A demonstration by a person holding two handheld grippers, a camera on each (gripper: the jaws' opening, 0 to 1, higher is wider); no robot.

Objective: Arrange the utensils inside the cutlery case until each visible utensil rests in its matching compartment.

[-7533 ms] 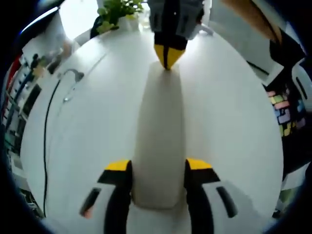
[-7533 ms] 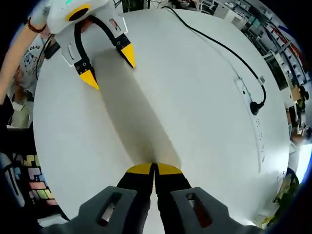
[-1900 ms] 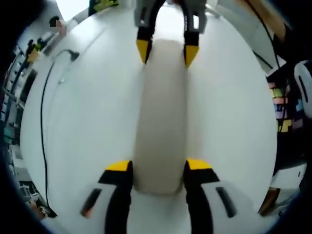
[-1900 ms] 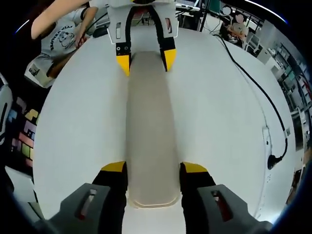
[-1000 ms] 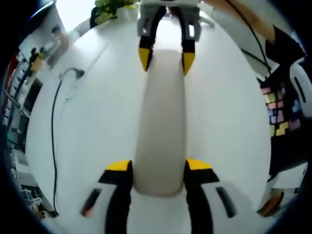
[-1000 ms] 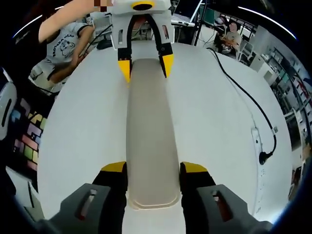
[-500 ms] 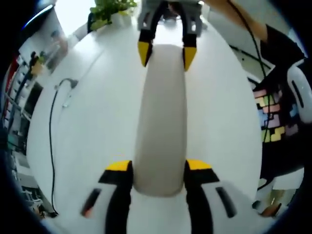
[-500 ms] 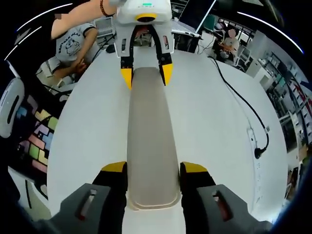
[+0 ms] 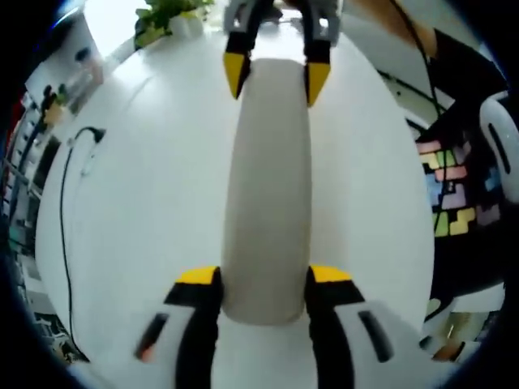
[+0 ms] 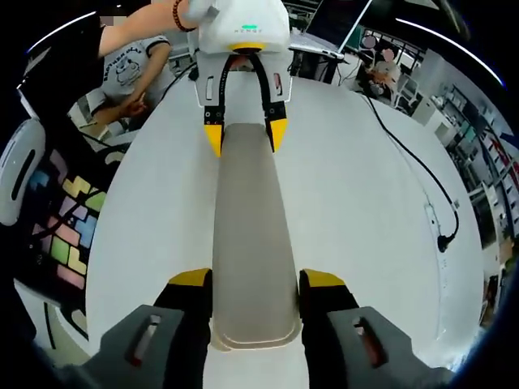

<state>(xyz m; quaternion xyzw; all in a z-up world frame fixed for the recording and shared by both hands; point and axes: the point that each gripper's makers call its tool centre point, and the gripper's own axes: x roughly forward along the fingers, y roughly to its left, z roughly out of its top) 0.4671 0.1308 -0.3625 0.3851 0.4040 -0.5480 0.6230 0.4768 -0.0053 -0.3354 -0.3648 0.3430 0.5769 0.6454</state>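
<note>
While lying lengthwise between them, beige cutlery case [image 9: 268,186], left tool [image 9: 265,284] and right tool [image 10: 254,286] clamping opposite ends.

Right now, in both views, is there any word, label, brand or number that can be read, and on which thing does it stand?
None can be read.
The beige cutlery case, held at its ends by the left tool and the right tool, bears no visible text.
A person's grey shirt has a print: too small and blurred to read.
The coloured block pattern beside the white table is shapes, no letters.
</note>
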